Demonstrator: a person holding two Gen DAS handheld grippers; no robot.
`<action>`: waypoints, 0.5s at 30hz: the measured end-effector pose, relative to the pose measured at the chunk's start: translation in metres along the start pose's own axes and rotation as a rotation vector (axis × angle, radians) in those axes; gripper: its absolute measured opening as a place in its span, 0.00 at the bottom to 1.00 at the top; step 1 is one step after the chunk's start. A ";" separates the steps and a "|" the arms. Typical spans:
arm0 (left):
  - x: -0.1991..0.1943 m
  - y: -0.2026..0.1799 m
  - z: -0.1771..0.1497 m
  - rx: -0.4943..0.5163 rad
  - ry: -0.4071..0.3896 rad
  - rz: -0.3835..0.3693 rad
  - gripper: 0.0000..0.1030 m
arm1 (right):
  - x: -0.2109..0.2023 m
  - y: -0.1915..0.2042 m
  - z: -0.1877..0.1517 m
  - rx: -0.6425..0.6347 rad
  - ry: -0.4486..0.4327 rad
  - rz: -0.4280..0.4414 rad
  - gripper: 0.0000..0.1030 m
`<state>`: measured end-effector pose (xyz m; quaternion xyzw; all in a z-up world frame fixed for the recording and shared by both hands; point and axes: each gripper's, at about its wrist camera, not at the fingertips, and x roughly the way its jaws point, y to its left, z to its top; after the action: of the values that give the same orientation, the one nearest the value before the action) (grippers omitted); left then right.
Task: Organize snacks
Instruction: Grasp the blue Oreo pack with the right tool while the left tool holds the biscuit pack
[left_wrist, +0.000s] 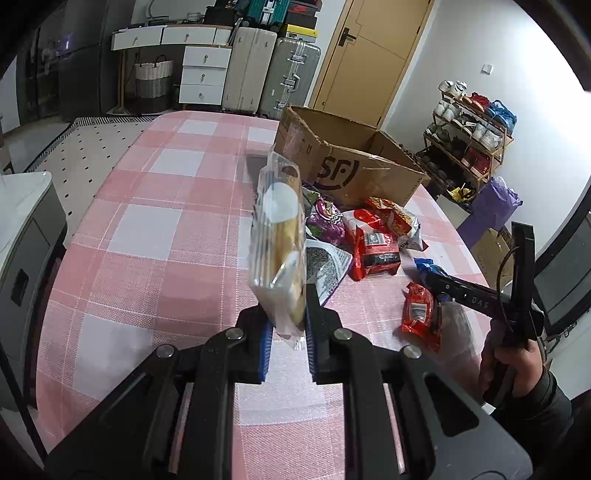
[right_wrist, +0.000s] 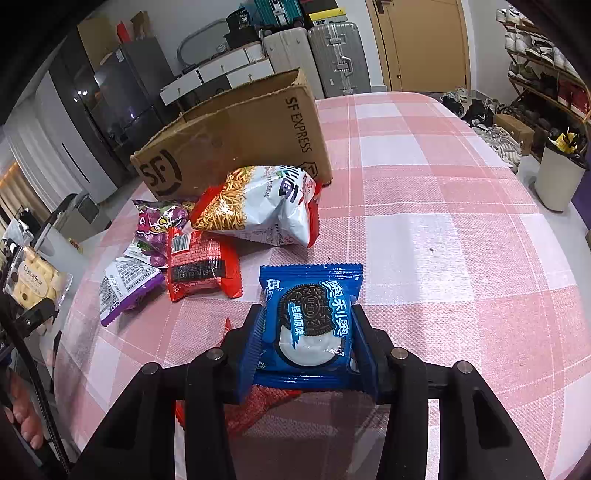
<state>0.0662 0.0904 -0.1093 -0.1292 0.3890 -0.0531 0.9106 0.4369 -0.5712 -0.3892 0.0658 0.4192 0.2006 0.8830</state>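
My left gripper (left_wrist: 289, 325) is shut on a clear pack of pale biscuits (left_wrist: 279, 236), held upright above the pink checked table (left_wrist: 155, 236); the same pack (right_wrist: 35, 282) shows at the far left of the right wrist view. My right gripper (right_wrist: 308, 334) is shut on a blue Oreo packet (right_wrist: 312, 321), its pads pressing the packet's sides, just above a red wrapper (right_wrist: 258, 406). In the left wrist view the right gripper (left_wrist: 441, 286) sits over a red packet (left_wrist: 421, 315). An open cardboard box (right_wrist: 236, 140) stands behind the loose snacks.
Loose on the table lie a noodle-snack bag (right_wrist: 266, 203), a red packet (right_wrist: 201, 264) and purple packets (right_wrist: 127, 291). A person's hand (left_wrist: 513, 369) grips the right tool. Suitcases (left_wrist: 291, 77), drawers (left_wrist: 205, 74) and a shoe rack (left_wrist: 469, 136) stand beyond the table.
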 end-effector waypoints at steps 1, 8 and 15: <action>-0.001 -0.002 0.000 0.006 -0.001 0.004 0.12 | -0.004 -0.002 -0.001 0.008 -0.010 0.012 0.45; -0.004 -0.015 0.000 0.028 0.007 -0.002 0.12 | -0.022 -0.003 -0.004 0.014 -0.046 0.064 0.45; -0.008 -0.027 0.006 0.050 0.003 -0.004 0.12 | -0.047 0.005 -0.004 0.010 -0.086 0.136 0.45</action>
<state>0.0649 0.0676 -0.0925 -0.1073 0.3885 -0.0647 0.9129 0.4058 -0.5864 -0.3571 0.1070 0.3764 0.2548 0.8843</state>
